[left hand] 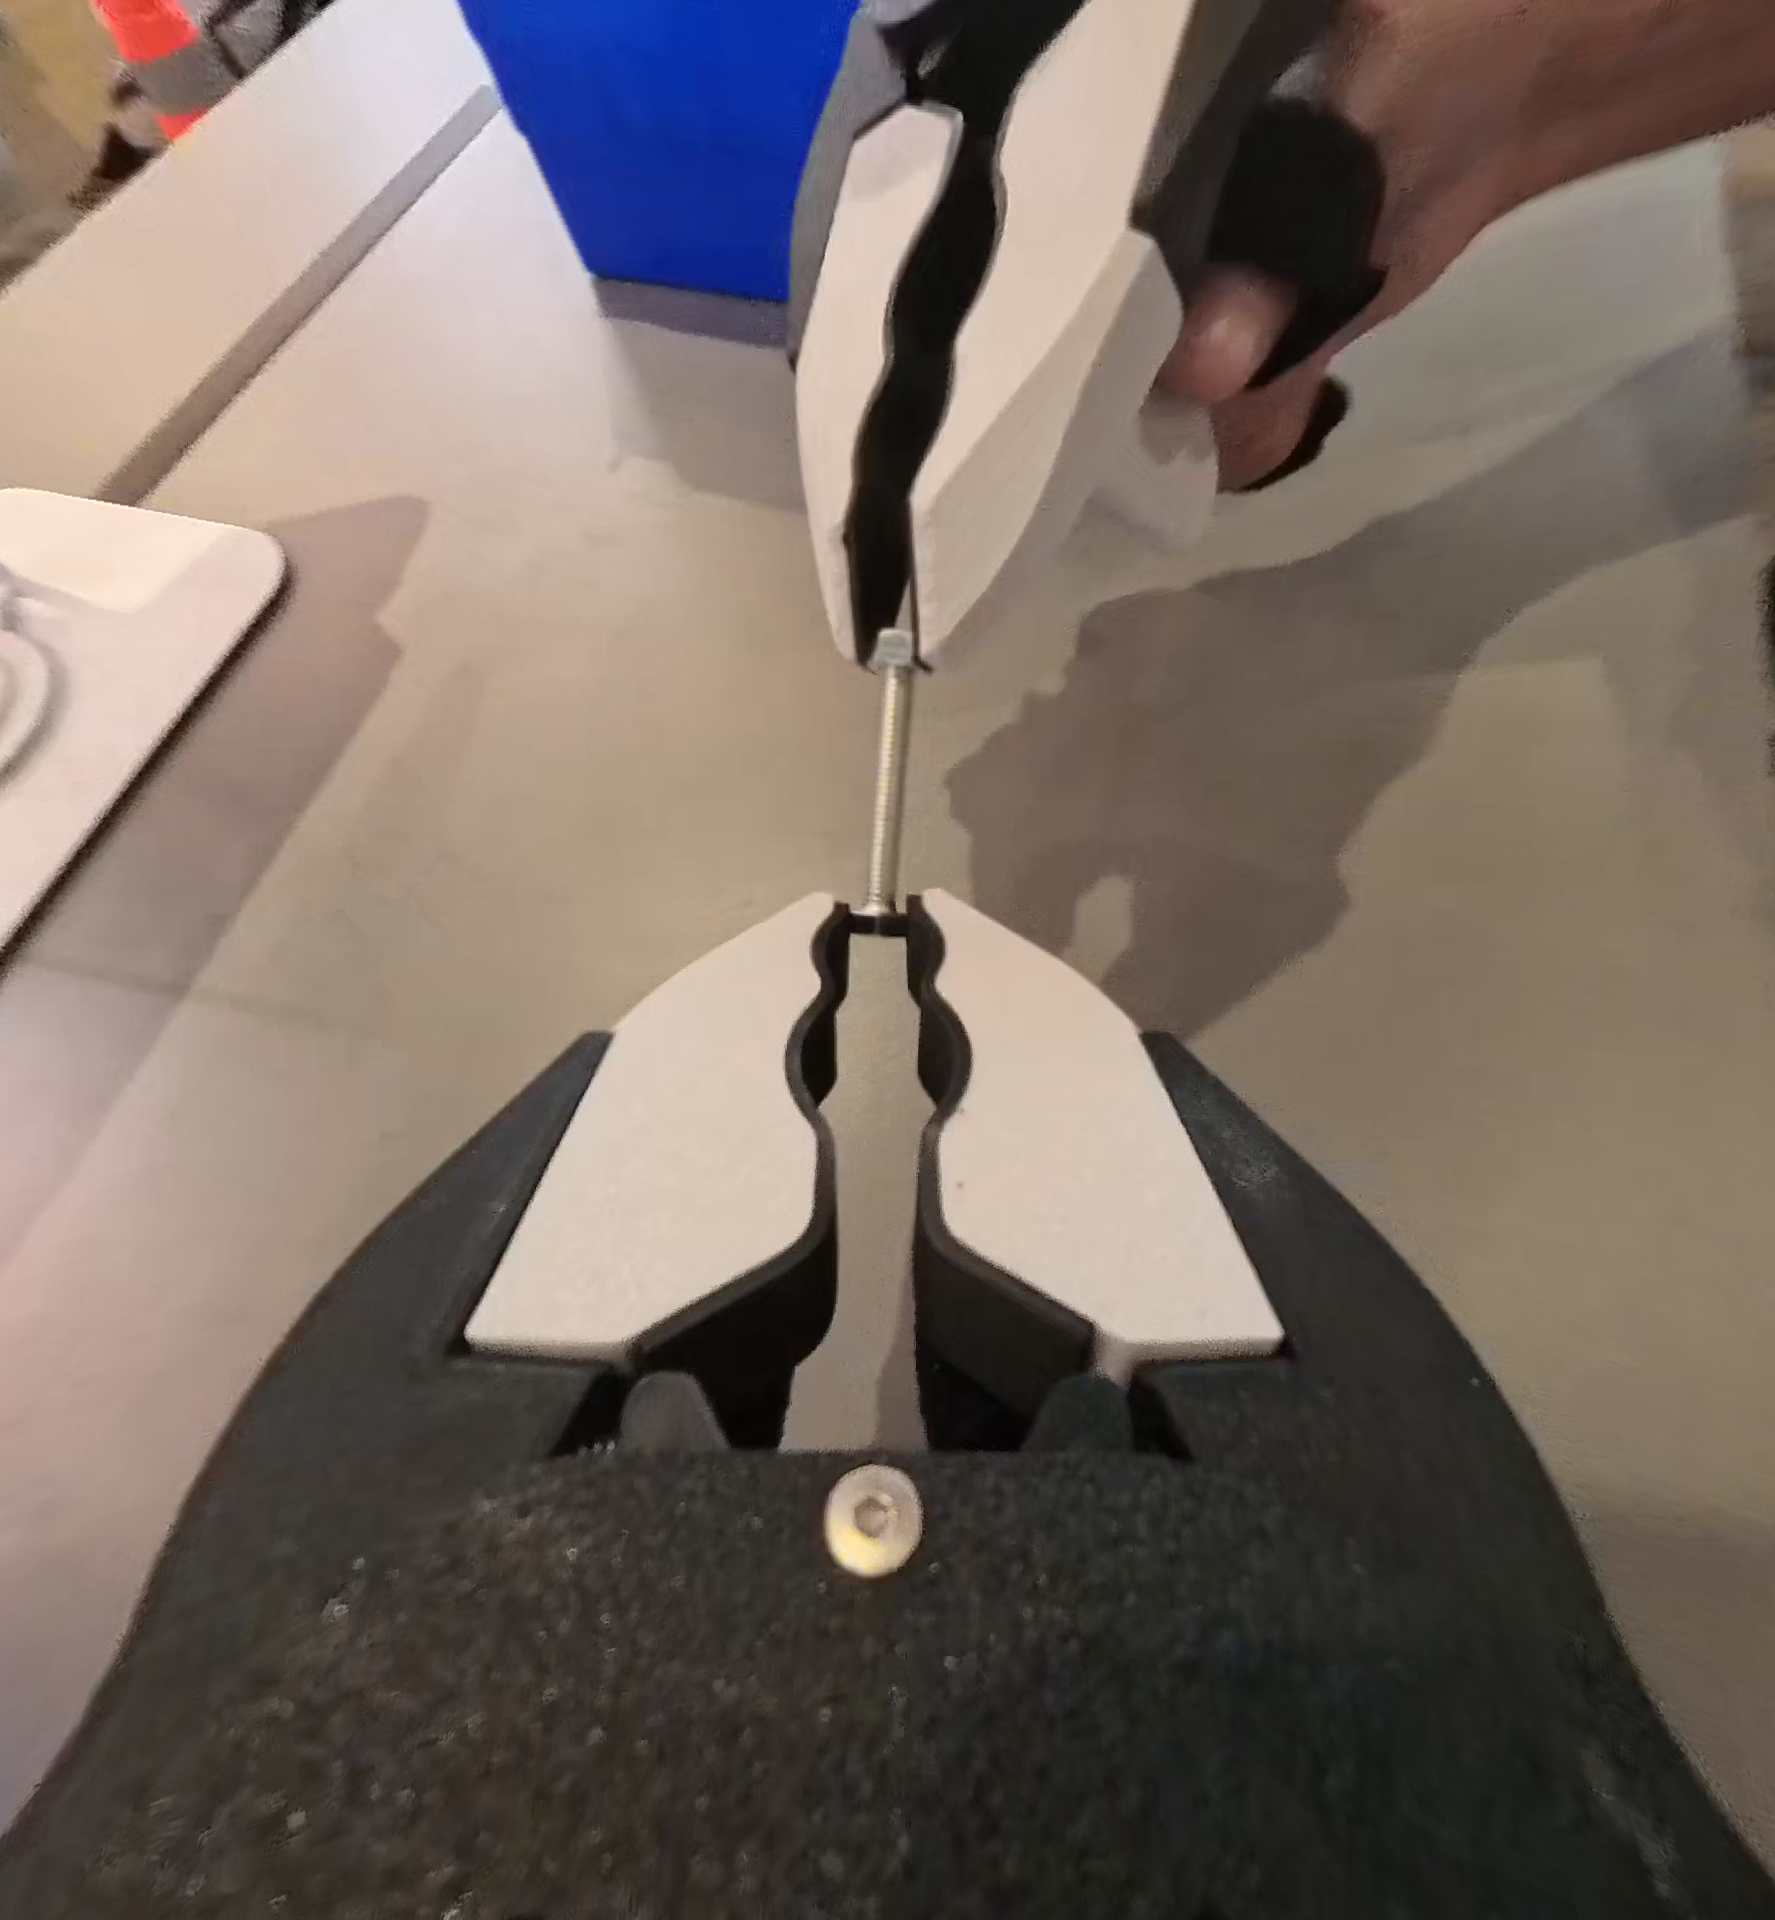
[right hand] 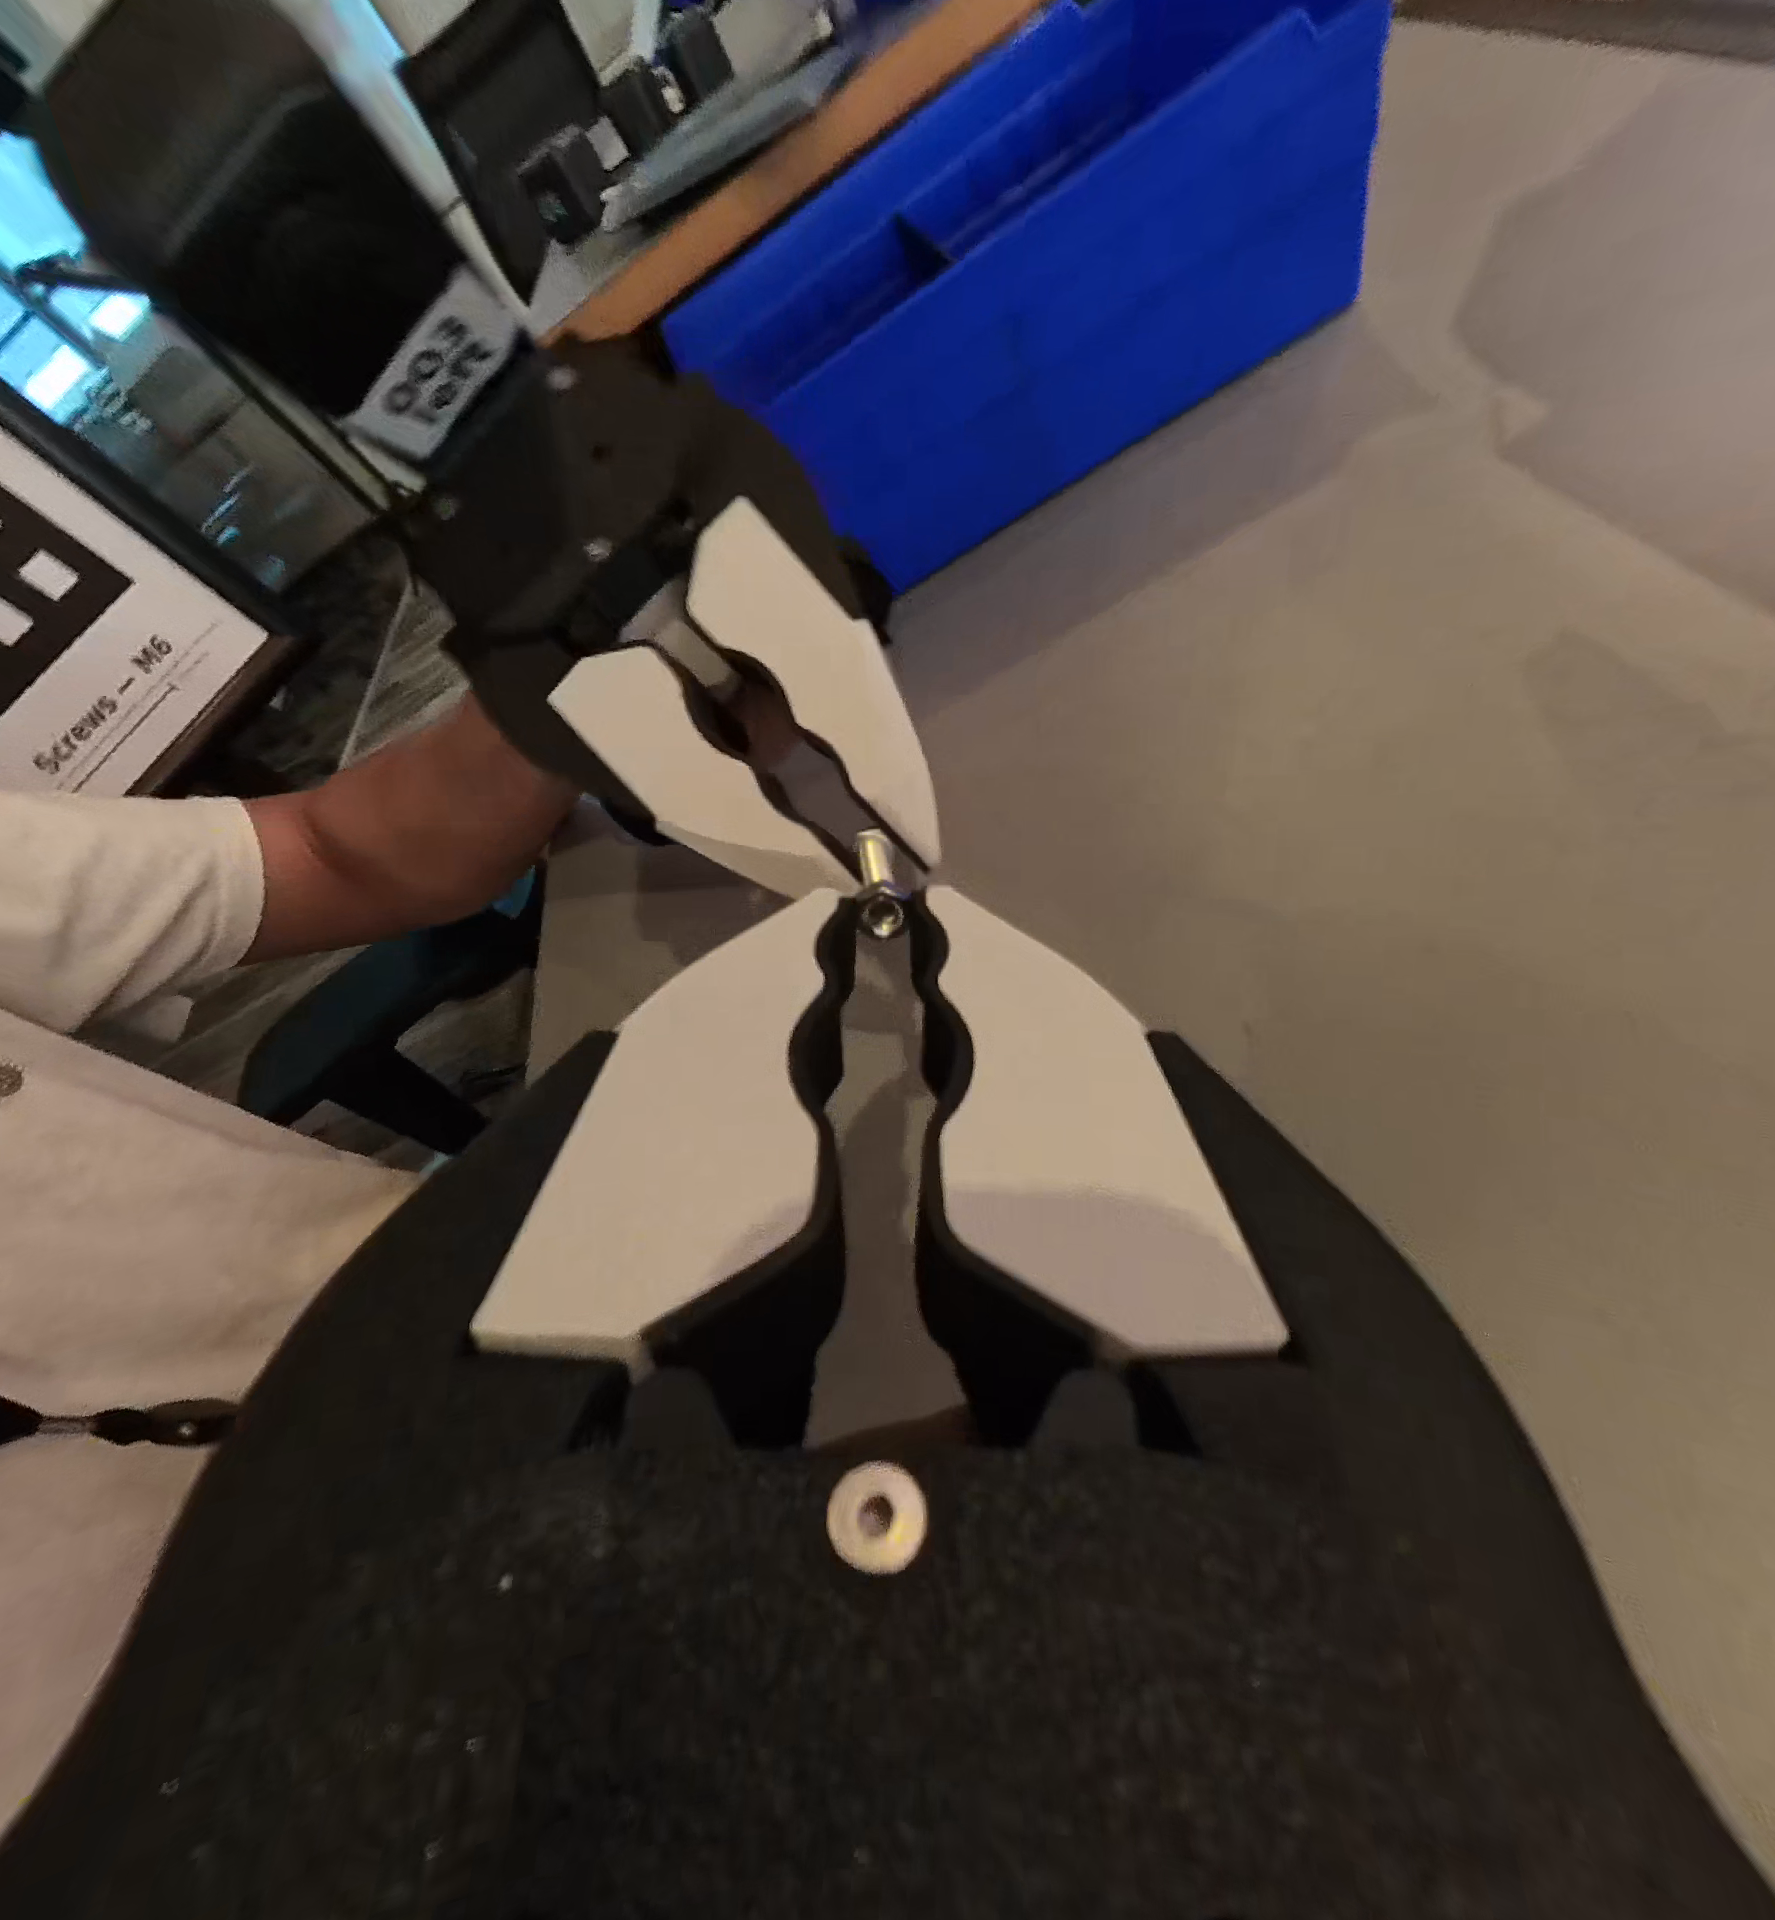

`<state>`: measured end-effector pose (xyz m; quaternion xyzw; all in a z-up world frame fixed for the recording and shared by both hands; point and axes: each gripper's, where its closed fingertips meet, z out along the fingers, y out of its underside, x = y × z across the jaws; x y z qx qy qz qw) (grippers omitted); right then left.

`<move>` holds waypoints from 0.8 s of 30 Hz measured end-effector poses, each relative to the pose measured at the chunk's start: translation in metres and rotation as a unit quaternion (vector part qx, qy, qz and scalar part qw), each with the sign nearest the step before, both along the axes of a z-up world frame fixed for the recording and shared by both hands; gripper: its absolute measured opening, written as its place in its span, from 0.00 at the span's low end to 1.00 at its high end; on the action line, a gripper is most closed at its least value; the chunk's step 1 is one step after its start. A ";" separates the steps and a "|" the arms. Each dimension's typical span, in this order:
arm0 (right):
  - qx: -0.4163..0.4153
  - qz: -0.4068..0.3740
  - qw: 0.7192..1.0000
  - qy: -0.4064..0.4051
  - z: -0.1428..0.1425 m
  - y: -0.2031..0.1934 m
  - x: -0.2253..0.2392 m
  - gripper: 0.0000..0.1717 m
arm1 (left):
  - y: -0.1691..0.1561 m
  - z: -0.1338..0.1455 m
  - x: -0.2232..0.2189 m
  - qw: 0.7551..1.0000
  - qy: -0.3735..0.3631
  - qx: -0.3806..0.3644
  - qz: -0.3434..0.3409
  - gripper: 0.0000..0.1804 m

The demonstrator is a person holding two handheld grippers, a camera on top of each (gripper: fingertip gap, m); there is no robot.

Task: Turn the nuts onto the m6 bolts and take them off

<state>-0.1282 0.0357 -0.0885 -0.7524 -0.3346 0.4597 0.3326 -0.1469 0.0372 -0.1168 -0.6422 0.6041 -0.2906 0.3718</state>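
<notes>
**Operator:** Grey table point(left hand: 1278, 1039) and blue bin point(left hand: 654, 156) in both views. What differs?

**Observer:** The left wrist view alone shows a white tray point(left hand: 135, 582) at the table's left edge, and your right hand point(left hand: 1485, 156) wrapped round its black handle. The right wrist view alone shows a printed sheet point(right hand: 31, 623) with black squares, your white sleeve point(right hand: 83, 904) and your bare left forearm point(right hand: 395, 831). It also shows the bin's inner dividers.

**Operator:** Pose?

**Observer:** Your left gripper point(left hand: 878, 920) points forward over the table, clear of the surface. Your right gripper point(right hand: 881, 914) comes down at it from above, tips nearly facing tips. From the right wrist view, your left one enters from the upper left, angled down.

**Operator:** And the fingers?

**Observer:** Both pairs stand only narrowly apart, each closed on metal. Your left tips pinch the bolt point(left hand: 888, 779) at its head end, with the threaded shaft running straight out toward your right gripper. Your right tips pinch the nut point(left hand: 893, 649) at the shaft's far end. From the side the whole thread is on show. From the right wrist view the bolt is foreshortened to a stub, with a round metal end face showing between your own tips. Bolt and nut hang in the air between the grippers, above the table, near the bin
</notes>
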 end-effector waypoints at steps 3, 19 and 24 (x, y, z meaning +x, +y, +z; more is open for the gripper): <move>-0.071 -0.030 0.997 0.008 -0.005 0.008 0.002 0.06 | 0.007 0.000 0.000 0.997 0.020 0.064 0.030 0.05; -0.407 -0.099 0.900 0.120 -0.019 0.005 0.000 0.06 | 0.019 -0.005 -0.007 0.937 0.091 0.331 0.063 0.05; -0.429 -0.106 0.882 0.164 -0.013 0.002 -0.003 0.06 | 0.020 -0.004 -0.008 0.931 0.087 0.349 0.067 0.05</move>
